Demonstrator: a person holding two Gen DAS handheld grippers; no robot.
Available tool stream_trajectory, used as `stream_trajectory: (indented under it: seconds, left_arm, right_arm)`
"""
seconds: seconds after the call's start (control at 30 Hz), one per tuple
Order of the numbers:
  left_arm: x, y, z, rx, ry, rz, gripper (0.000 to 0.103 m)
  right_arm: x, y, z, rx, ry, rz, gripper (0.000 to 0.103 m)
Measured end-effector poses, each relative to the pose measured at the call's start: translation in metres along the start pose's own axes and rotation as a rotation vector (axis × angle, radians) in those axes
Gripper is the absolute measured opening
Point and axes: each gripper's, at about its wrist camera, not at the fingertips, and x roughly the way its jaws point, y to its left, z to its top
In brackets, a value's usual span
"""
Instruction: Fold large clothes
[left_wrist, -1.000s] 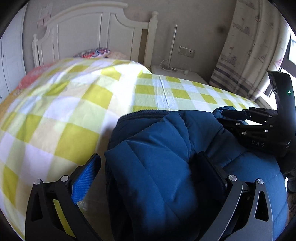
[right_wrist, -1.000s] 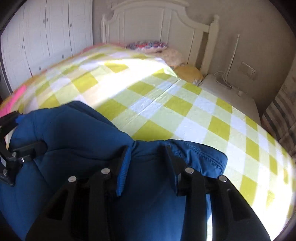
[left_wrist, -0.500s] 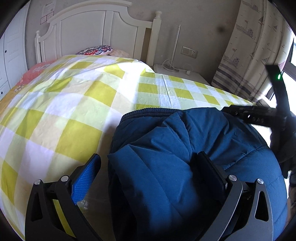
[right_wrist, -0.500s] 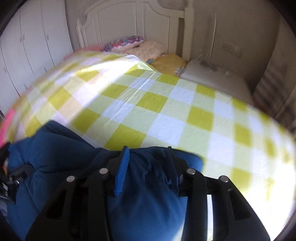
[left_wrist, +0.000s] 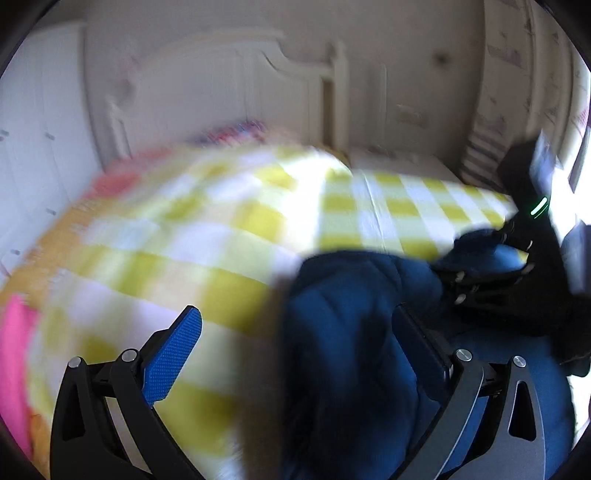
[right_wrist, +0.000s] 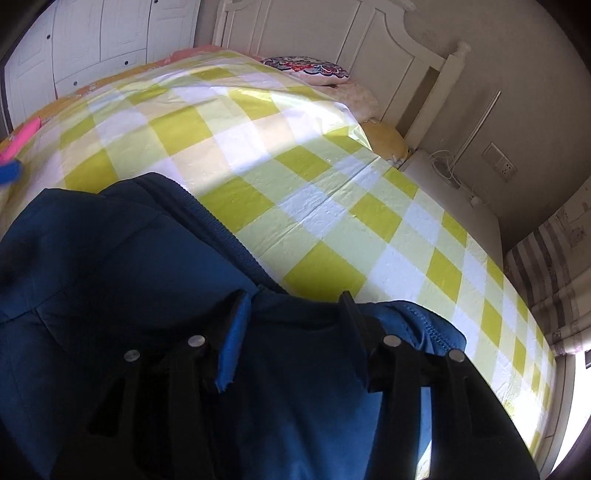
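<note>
Home bedroom: bed (right_wrist: 332, 206), white headboard (right_wrist: 332, 33), wardrobe (right_wrist: 92, 37).

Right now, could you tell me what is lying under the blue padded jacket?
The blue padded jacket lies on a yellow-and-white checked bed cover, which spreads out around it toward the headboard. Whatever is beneath the jacket's bulk itself is covered and cannot be seen.

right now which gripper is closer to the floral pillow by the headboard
Hard to call, both are far from the floral pillow. The left gripper and right gripper are at the blue jacket, near the bed's foot.
</note>
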Motion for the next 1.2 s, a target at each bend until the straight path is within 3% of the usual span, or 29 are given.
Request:
stream_trajectory:
  seconds: [0.07,0.13,0.23,0.33,0.4,0.43,0.57,0.63,0.73,0.8,0.87,0.97,1.07,1.13,1.2]
  left_arm:
    - [-0.032,0.003,-0.002,0.006,-0.045,-0.038,0.099]
    - [-0.048,0.003,-0.015,0.009,-0.033,-0.108,0.099]
    - [-0.016,-0.015,-0.054,0.102,0.069,-0.042,0.099]
    - [-0.005,0.002,-0.073,-0.028,0.051,-0.130,0.099]
    - [-0.004,0.006,-0.074,-0.048,0.044,-0.146,0.099]
    - [-0.003,0.006,-0.076,-0.054,0.037,-0.148,0.099]
    - [-0.005,0.004,-0.083,-0.066,0.011,-0.148,0.099]
    - [-0.006,0.006,-0.084,-0.075,0.012,-0.154,0.099]
    - [-0.012,0.007,-0.082,-0.071,0.035,-0.121,0.099]
    - [-0.022,0.013,-0.072,-0.065,0.059,-0.153,0.098]
    - [-0.037,0.025,-0.059,-0.109,0.023,-0.189,0.098]
    - [-0.052,0.035,-0.037,-0.123,-0.046,-0.162,0.099]
    - [-0.023,0.023,-0.030,-0.076,0.037,-0.141,0.099]
    - [0.002,0.009,-0.035,-0.017,0.128,-0.115,0.099]
    - [0.017,0.003,-0.042,0.017,0.142,-0.107,0.099]
  right_arm:
    - [0.001,-0.001,-0.002,0.009,-0.010,0.005,0.048]
    - [0.001,-0.001,-0.003,0.015,-0.012,0.008,0.048]
    - [0.004,0.002,-0.003,0.014,-0.013,0.004,0.048]
    - [-0.002,0.008,0.001,-0.019,0.012,-0.022,0.049]
    - [-0.012,0.013,0.008,-0.053,0.024,-0.047,0.049]
    - [-0.021,0.015,0.013,-0.049,0.007,-0.035,0.049]
    - [-0.055,0.036,0.034,-0.031,-0.105,0.179,0.050]
    - [-0.044,0.071,0.038,-0.139,-0.053,0.237,0.054]
    - [-0.012,0.105,0.033,-0.271,0.058,0.167,0.055]
    - [-0.005,0.099,0.038,-0.228,0.096,0.214,0.056]
    - [-0.003,0.086,0.037,-0.165,0.100,0.287,0.056]
    - [-0.003,0.060,0.031,-0.041,0.062,0.428,0.058]
    - [-0.012,0.030,0.027,0.102,0.007,0.535,0.058]
    - [-0.030,0.017,0.026,0.157,-0.043,0.510,0.058]
    - [-0.058,0.005,0.021,0.186,-0.122,0.495,0.060]
